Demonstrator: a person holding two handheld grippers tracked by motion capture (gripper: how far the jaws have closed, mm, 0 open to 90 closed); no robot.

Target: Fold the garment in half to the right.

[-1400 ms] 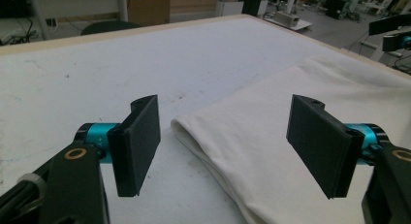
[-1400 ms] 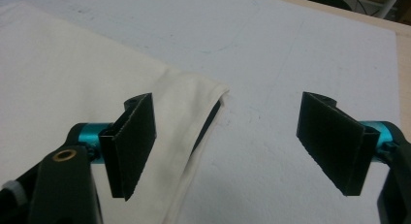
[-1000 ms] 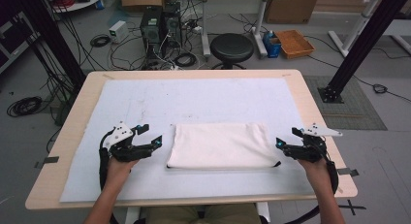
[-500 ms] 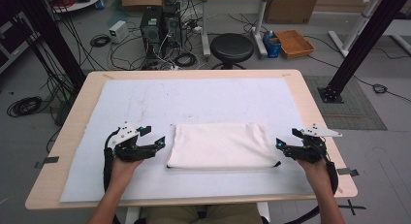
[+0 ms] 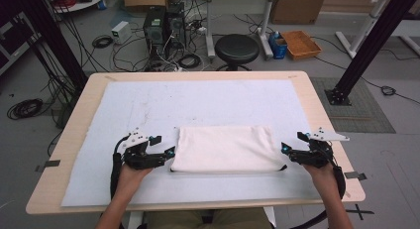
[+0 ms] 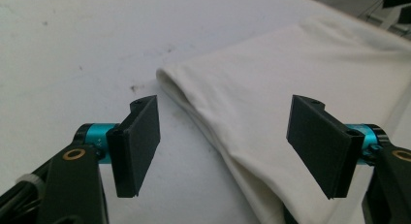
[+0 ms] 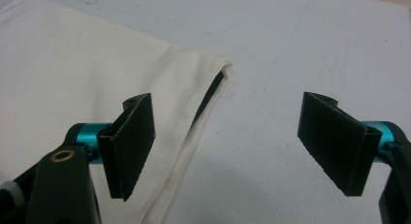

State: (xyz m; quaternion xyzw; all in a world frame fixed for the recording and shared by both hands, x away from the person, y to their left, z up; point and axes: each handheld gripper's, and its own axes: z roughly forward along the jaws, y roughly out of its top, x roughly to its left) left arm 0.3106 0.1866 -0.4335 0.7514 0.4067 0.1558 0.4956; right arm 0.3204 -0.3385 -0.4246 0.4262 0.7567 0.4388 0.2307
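Jaws of the left gripper (image 5: pixel 166 152) stand wide apart and grasp nothing; compared with the high view of a second ago, this gripper has advanced toward the near left corner of the folded white cloth (image 5: pixel 226 148) and now sits just beside its left edge. The right gripper (image 5: pixel 287 149) is likewise released, jaws spread, and remains beside the near right corner without visible displacement. Judgement: the left side is closing in for a corner pick, so the next fold is about to start, yet neither corner is gripped. The cloth lies flat on the white mat (image 5: pixel 148 105) that covers the wooden table (image 5: pixel 327 115), centred near the person's edge between the two grippers. In the left gripper view, the left gripper (image 6: pixel 223 141) straddles the cloth (image 6: pixel 291 88) edge, and the stacked layers at the fold are visible, a detail the high view does not resolve. In the right gripper view, the right gripper (image 7: pixel 225 141) has one jaw over the cloth (image 7: pixel 72 59) and the other over bare mat (image 7: pixel 315 44); a dark gap between layers opens at the corner. The high view alone gives both grippers' placement relative to the whole cloth.
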